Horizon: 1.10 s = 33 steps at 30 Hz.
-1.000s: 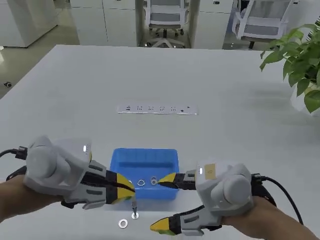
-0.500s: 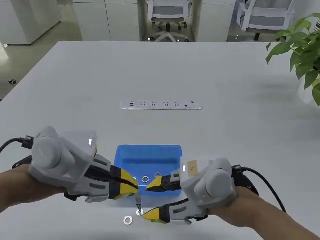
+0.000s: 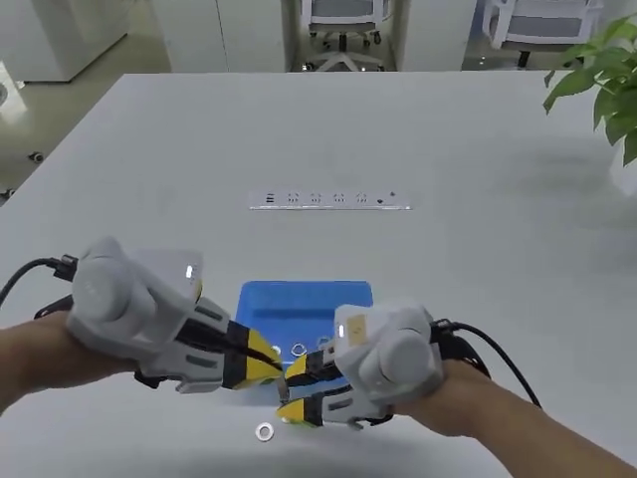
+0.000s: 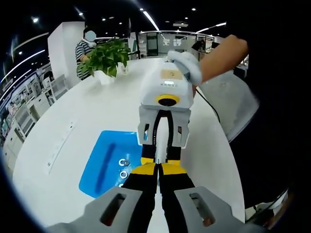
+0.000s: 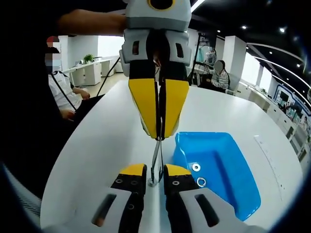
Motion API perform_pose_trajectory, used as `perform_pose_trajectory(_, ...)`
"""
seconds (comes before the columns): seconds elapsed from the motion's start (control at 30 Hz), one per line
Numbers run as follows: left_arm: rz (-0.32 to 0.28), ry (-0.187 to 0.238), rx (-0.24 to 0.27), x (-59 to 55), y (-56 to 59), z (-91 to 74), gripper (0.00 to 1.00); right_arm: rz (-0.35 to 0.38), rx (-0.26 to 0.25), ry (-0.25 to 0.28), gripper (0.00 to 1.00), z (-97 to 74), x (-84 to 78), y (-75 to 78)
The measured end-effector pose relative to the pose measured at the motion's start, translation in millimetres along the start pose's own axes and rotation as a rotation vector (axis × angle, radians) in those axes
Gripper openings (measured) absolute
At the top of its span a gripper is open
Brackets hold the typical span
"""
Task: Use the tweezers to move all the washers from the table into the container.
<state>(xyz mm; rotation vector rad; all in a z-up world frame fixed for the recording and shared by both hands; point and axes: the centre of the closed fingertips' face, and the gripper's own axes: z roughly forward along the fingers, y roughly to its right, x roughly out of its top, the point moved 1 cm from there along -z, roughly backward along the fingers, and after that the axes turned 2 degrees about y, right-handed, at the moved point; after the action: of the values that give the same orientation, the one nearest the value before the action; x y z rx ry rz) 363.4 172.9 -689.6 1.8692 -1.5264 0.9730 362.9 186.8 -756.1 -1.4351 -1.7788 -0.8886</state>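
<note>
Hands low and close to your body, you hold your two grippers nose to nose over the near part of the white surface (image 3: pixel 328 129). Your left gripper (image 3: pixel 261 366) comes in from the left, its yellow-tipped jaws pressed together on the one pair of thin silver metal tweezers (image 5: pixel 156 155), which slant from those jaws down toward the surface. Your right gripper (image 5: pixel 154 171) faces it from the right, rolled so that in the head view one jaw sits above the other. Its jaws stand close on either side of the tweezers' lower end, and you cannot tell whether they press the tweezers' arms. The tweezer tips come down just outside the near edge of the one blue rectangular plastic container (image 3: pixel 307 299), which lies just beyond both grippers. What sits at the tips is too small to tell. Two small silver metal ring washers (image 5: pixel 196 167) lie inside the container, near each other by its near wall. One more washer (image 3: pixel 264 431) lies on the surface, nearer to you than the grippers. Farther out lies one white power strip (image 3: pixel 328 201).
</note>
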Motion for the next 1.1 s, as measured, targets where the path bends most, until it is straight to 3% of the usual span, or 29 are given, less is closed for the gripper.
perform_pose_trajectory(0.7, 0.001, 0.016, -0.022, 6.9, 3.5, 8.9, 0.05, 0.02, -0.009, -0.005, 0.08, -3.1, -3.2, 0.5)
perform_pose_trajectory(1.1, 0.001, 0.021, 0.0, 6.4, 3.5, 6.1, 0.06, 0.019, -0.013, -0.014, 0.08, -4.0, -2.7, 0.7)
